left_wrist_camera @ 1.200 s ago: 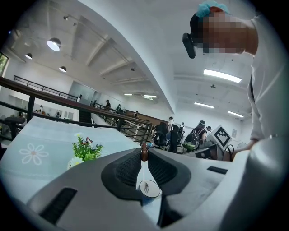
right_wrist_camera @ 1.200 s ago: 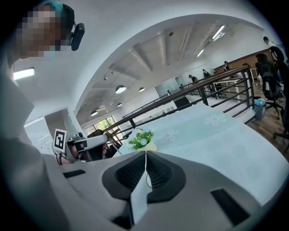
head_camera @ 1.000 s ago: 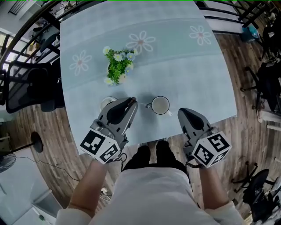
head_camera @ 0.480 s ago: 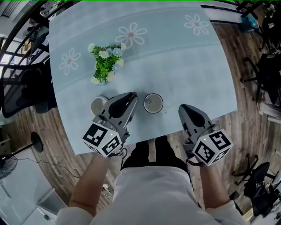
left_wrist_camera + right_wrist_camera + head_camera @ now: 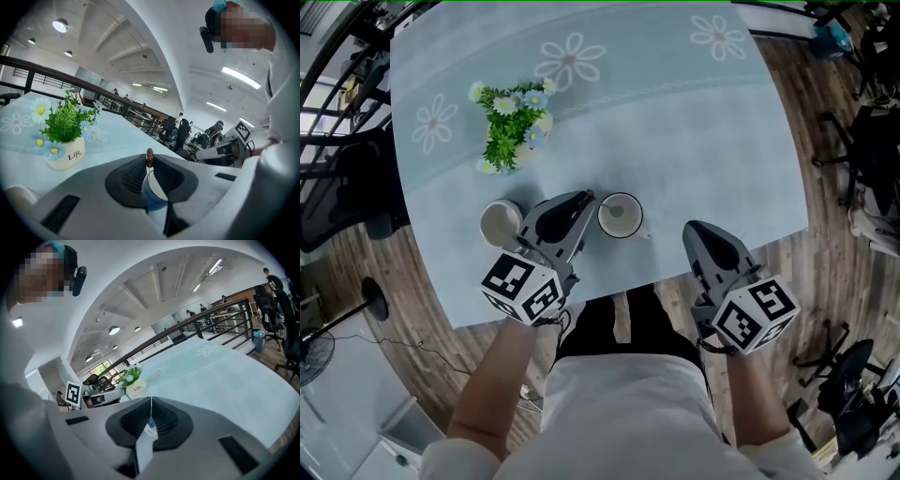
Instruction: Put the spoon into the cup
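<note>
A white cup [image 5: 619, 216] with a handle on its right stands near the front edge of the table. My left gripper [image 5: 587, 196] hovers just left of that cup, its tips by the rim. In the left gripper view the left gripper [image 5: 149, 160] is shut on the spoon [image 5: 149, 153]: a thin stem with a brown end sticks up between the pads. The rest of the spoon is hidden by the jaws. My right gripper [image 5: 690, 228] hangs over the table's front edge, right of the cup, shut with nothing between its pads [image 5: 140, 416].
A second white cup [image 5: 500, 222] sits left of the left gripper. A pot of flowers [image 5: 508, 131] stands farther back on the pale blue cloth [image 5: 694, 131]. Office chairs [image 5: 342, 197] and railings ring the table. The table's front edge [image 5: 609, 291] lies close to the person's body.
Both grippers have sunk toward the table. The left gripper's tips now stand nearer the handled cup's rim. Its grip on the spoon is unchanged.
</note>
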Demonstrator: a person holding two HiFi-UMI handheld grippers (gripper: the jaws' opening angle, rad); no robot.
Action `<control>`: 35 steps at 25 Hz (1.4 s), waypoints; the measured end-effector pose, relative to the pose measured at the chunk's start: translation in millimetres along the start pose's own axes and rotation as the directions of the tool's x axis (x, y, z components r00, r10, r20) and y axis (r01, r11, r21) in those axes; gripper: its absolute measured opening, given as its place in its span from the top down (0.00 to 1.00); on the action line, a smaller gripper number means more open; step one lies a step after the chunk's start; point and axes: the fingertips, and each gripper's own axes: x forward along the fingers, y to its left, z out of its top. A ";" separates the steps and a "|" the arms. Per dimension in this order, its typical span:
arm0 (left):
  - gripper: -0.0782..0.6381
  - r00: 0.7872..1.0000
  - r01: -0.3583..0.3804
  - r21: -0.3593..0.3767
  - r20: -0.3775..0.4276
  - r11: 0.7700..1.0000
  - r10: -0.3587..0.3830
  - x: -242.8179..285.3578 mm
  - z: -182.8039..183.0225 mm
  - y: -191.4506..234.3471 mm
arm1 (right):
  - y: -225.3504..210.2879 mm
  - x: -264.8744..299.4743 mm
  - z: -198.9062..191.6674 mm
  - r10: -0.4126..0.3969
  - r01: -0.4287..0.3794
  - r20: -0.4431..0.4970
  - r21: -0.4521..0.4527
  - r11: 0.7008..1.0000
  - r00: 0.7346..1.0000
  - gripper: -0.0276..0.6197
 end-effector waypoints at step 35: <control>0.77 0.997 0.063 -0.008 -0.048 0.998 -0.063 22.1 -23.4 0.0 | -6.8 12.0 -10.1 -0.006 0.006 -0.025 0.024 1.000 1.000 0.92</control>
